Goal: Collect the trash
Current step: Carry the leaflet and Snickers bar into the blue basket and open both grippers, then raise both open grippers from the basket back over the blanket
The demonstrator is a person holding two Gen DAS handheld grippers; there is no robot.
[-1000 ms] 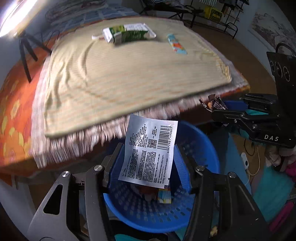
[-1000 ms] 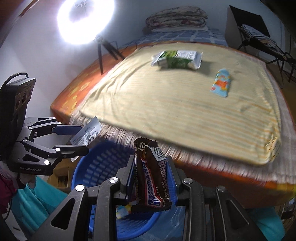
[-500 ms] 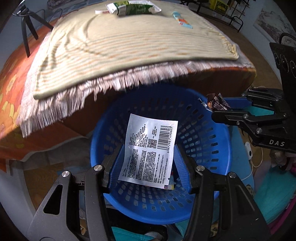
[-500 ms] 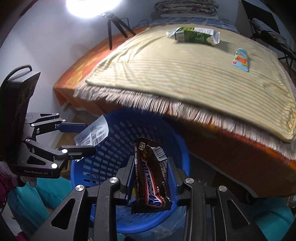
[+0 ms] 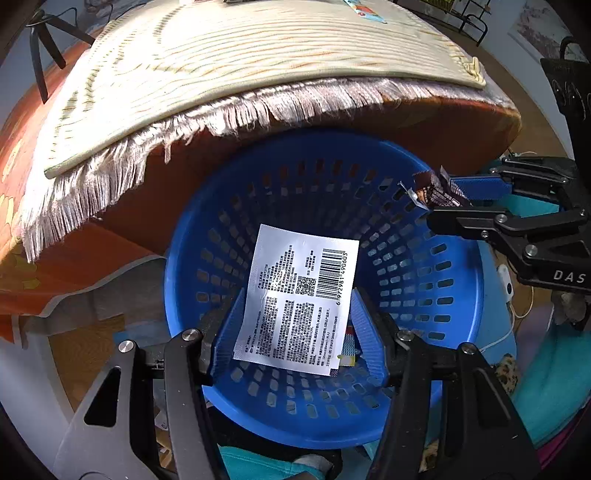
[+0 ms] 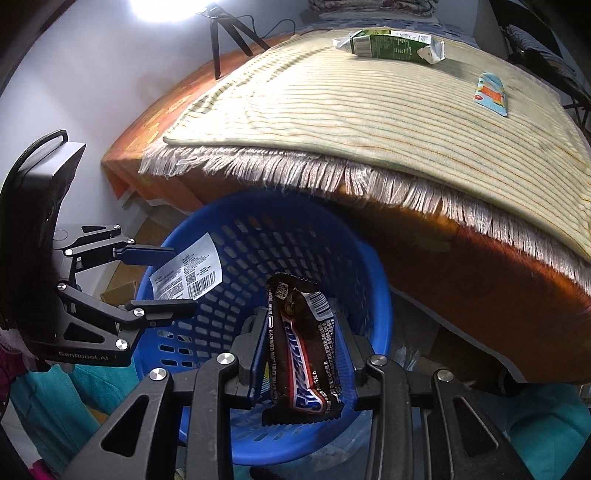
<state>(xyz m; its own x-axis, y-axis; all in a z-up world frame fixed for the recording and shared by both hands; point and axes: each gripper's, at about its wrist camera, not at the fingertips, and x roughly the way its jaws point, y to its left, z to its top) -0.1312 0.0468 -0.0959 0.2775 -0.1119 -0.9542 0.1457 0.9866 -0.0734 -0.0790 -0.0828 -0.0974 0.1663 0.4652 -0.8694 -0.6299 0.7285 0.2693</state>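
Only the right view shows the carton [image 6: 391, 46] clearly; right hand-held gripper [image 6: 303, 319], jaws just opening, brackets candy bar [image 6: 299, 354].

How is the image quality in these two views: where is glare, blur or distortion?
Right wrist view: a lamp at the top edge is blown out to white; the bed's fringe bows strongly from the fisheye lens. Left wrist view: light is even, the barcode on the silver wrapper reads sharply, and the corners are dark.
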